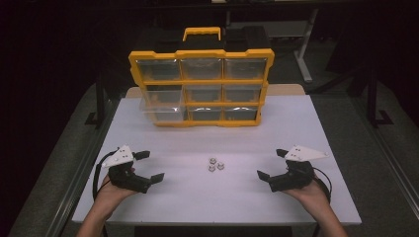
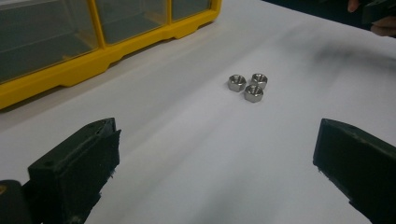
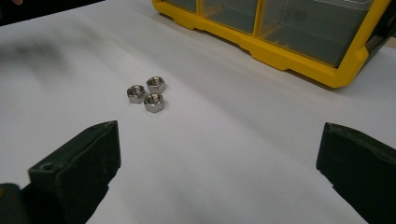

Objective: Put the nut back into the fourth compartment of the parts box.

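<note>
Steel nuts (image 1: 215,164), three of them bunched together so they look to be touching, sit on the white table (image 1: 296,123) about midway between my two hands. From the high view I've got my left gripper (image 1: 148,166) and my right gripper (image 1: 271,163) parked near my edge, jaws spread wide and nothing in either one. Both are angled inward toward the nuts, so I'd guess those are what I'm meant to grab. The yellow parts organizer (image 1: 200,86) stands upright at the far side, with what looks like one clear drawer (image 1: 160,106) at its left sticking out a bit, probably the spot the nuts go, though that's just my read.

Left gripper view: the jaws of my left gripper (image 2: 215,158) stand well apart with bare table between them. The nuts (image 2: 247,86) are ahead and slightly toward the right jaw, not between them yet. The organizer (image 2: 70,70) runs along the upper left.

Right gripper view: same deal for my right gripper (image 3: 217,161), wide open and empty. The nuts (image 3: 147,95) lie ahead and closer to the left jaw's side, with the organizer (image 3: 299,58) at the upper right.
</note>
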{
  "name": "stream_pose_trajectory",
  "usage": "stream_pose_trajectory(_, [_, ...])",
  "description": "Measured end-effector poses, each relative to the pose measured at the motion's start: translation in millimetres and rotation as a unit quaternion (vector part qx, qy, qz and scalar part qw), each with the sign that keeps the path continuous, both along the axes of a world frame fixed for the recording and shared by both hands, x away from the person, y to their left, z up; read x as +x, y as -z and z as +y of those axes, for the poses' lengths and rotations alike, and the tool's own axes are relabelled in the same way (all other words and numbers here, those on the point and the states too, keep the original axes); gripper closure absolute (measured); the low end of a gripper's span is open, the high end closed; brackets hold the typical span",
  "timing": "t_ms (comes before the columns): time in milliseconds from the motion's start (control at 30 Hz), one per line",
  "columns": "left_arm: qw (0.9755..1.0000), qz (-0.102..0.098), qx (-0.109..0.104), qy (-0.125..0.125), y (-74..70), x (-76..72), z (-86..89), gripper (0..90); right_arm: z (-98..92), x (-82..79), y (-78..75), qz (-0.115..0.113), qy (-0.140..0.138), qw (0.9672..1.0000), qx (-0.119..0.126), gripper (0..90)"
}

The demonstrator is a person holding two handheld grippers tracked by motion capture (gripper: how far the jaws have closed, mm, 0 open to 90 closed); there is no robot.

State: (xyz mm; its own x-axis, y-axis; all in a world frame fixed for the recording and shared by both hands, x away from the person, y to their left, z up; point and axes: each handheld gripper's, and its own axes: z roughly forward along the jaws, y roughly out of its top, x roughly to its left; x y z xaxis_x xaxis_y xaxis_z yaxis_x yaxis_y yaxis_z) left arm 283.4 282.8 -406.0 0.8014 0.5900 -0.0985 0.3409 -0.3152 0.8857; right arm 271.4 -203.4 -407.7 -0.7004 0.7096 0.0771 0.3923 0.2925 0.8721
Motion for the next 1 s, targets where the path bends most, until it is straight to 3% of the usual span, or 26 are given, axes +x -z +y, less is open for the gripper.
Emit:
stream_pose_trajectory(400, [0.9999, -0.001, 0.010, 0.011, 4.6, 3.8, -11.9, 0.2, 1.1, 2.7, -1.8, 0.006, -0.001, 1.0000, -0.001, 0.0])
stream_pose_trajectory(567, [0.9999, -0.010, 0.005, 0.008, 5.1, 2.9, -10.7, 0.2, 5.0, 6.6, -3.8, 0.006, -0.010, 0.9999, -0.002, 0.0])
stream_pose_trajectory(1000, [1.0000, -0.004, 0.000, 0.002, 8.6, 2.6, -6.2, 0.2, 17.7, 17.9, -10.6, 0.004, -0.026, 0.9996, -0.011, 0.0])
